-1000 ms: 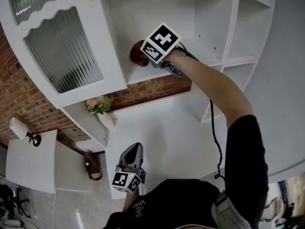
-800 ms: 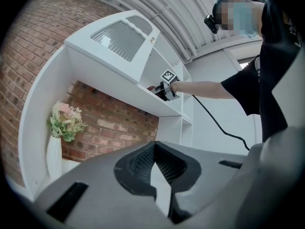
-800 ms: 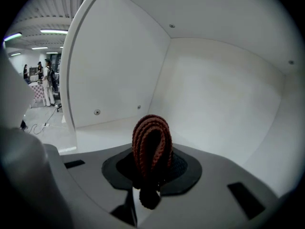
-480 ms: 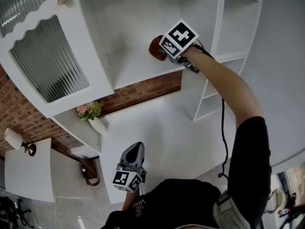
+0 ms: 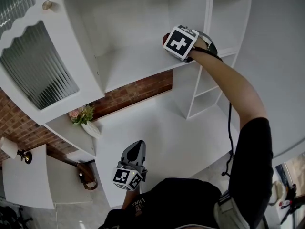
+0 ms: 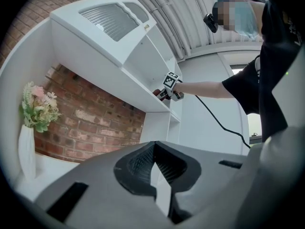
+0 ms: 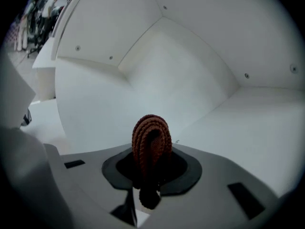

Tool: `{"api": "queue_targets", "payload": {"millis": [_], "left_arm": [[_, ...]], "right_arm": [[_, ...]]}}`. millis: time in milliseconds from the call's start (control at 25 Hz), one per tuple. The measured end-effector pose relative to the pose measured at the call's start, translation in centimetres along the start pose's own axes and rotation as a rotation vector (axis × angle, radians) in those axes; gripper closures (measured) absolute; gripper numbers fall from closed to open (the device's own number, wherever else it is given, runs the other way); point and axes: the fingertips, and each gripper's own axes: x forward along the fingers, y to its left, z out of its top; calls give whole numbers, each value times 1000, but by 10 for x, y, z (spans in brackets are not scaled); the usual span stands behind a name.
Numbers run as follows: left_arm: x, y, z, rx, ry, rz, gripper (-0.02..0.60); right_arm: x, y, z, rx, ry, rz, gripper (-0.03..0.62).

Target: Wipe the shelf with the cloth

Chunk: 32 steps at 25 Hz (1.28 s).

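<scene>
A folded reddish-brown knit cloth is clamped in my right gripper, which is shut on it. In the head view this gripper reaches into the white shelf, near the compartment's right wall. Its marker cube hides most of the cloth. In the left gripper view the cloth rests against the shelf board's front part. My left gripper hangs low near my body, away from the shelf. Its jaws are shut with nothing between them.
An open cabinet door with ribbed glass stands left of the compartment. Below it a vase of flowers sits on a lower ledge before a brick wall. Narrow side compartments lie to the right. A black cable trails from my right arm.
My right gripper has slid the cloth to the right along the shelf, from the compartment's middle toward its right wall. The left gripper has stayed in place.
</scene>
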Motion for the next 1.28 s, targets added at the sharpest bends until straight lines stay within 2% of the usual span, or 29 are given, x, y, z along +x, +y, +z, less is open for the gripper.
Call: {"api": "queue_targets", "payload": {"millis": [160, 400, 520, 600, 720, 800, 1000, 1160, 1280], "left_arm": [[1, 1, -1, -4, 7, -7, 575], [-1, 1, 0, 0, 8, -14, 574], [-3, 1, 0, 1, 9, -13, 575], [-5, 1, 0, 2, 11, -12, 575], [-8, 3, 1, 2, 12, 0, 574], [-11, 5, 2, 4, 10, 10, 574], [-23, 10, 2, 8, 10, 51, 575], [-34, 16, 5, 14, 2, 89, 574], [-44, 21, 5, 14, -5, 119, 574]], "right_arm": [[-1, -3, -12, -116, 74, -65, 503], [-4, -8, -20, -191, 116, -140, 503], [-9, -11, -18, -171, 88, -146, 503], [-16, -10, -10, -102, 26, -122, 503], [-28, -1, 11, 54, -100, -28, 503], [-38, 10, 36, 111, -215, 41, 503], [-76, 56, 98, 102, -444, 175, 503], [-96, 112, 142, 143, -559, 402, 503], [-102, 149, 163, 184, -588, 560, 503]]}}
